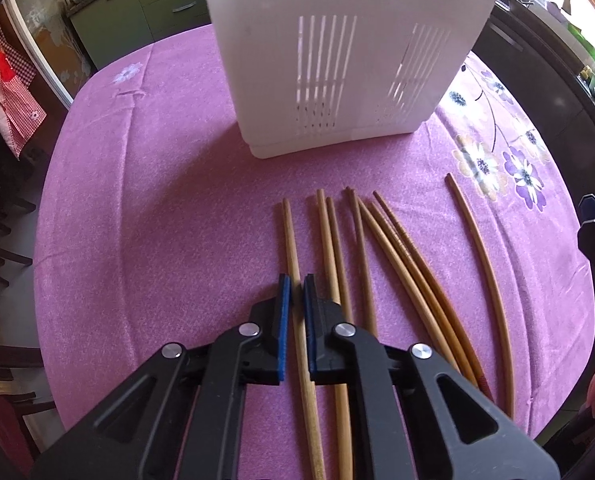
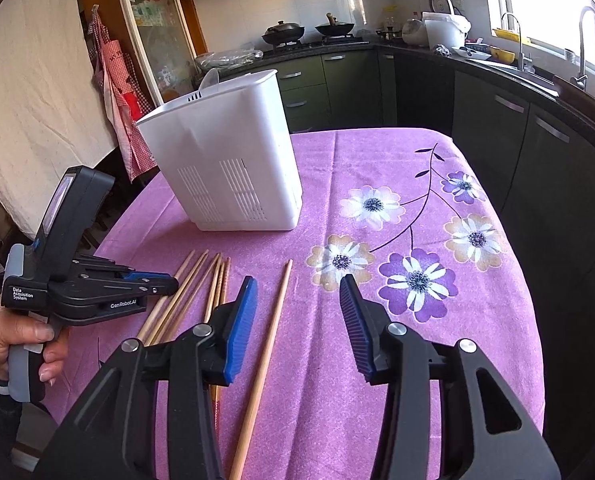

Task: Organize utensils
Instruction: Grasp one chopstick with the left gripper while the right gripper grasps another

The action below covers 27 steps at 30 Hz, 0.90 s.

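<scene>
Several wooden chopsticks [image 1: 381,248] lie side by side on the purple tablecloth, pointing toward a white slotted utensil holder [image 1: 337,60] that stands behind them. My left gripper [image 1: 296,284] is low over the leftmost chopstick [image 1: 291,236], its blue pads nearly closed with the stick in the narrow gap between them. It also shows in the right wrist view [image 2: 169,282]. My right gripper [image 2: 297,284] is open and empty above the cloth, just right of a lone chopstick [image 2: 269,332]. The holder [image 2: 225,160] stands beyond it.
The table [image 2: 437,160] has a purple floral cloth and drops off at the right and far edges. Dark kitchen cabinets [image 2: 537,140], a stove with woks [image 2: 309,32] and a sink line the far walls. An apron [image 2: 117,96] hangs at left.
</scene>
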{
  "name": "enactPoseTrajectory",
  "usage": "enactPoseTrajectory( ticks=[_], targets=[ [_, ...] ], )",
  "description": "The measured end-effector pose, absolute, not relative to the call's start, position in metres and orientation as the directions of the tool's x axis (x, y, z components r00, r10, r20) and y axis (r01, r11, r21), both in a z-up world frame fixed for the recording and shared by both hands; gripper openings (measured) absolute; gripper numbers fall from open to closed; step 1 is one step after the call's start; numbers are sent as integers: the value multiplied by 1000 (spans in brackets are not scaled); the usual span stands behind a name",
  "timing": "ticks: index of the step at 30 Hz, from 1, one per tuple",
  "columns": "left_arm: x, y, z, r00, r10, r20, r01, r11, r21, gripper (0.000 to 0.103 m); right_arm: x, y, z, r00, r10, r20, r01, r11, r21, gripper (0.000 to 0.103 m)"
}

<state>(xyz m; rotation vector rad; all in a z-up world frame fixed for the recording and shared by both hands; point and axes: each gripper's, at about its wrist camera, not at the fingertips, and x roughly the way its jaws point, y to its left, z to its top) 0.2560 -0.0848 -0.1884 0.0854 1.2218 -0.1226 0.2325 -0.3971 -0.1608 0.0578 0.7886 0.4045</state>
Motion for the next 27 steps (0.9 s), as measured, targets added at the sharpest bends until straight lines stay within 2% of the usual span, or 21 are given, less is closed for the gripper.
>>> enactPoseTrajectory(
  ticks=[6, 19, 27],
  targets=[
    [248, -60, -171, 388, -71, -919, 109, 994, -31, 6, 232, -399, -161, 630, 373, -681, -327, 923, 203, 43],
    [191, -28, -60, 639, -129, -759, 115, 991, -71, 6, 234, -394, -158, 627, 381, -679, -337, 919, 204, 47],
    [151, -31, -39, 692, -141, -708, 145, 988, -56, 6, 247, -384, -166, 560, 400, -725, -374, 903, 210, 47]
  ],
)
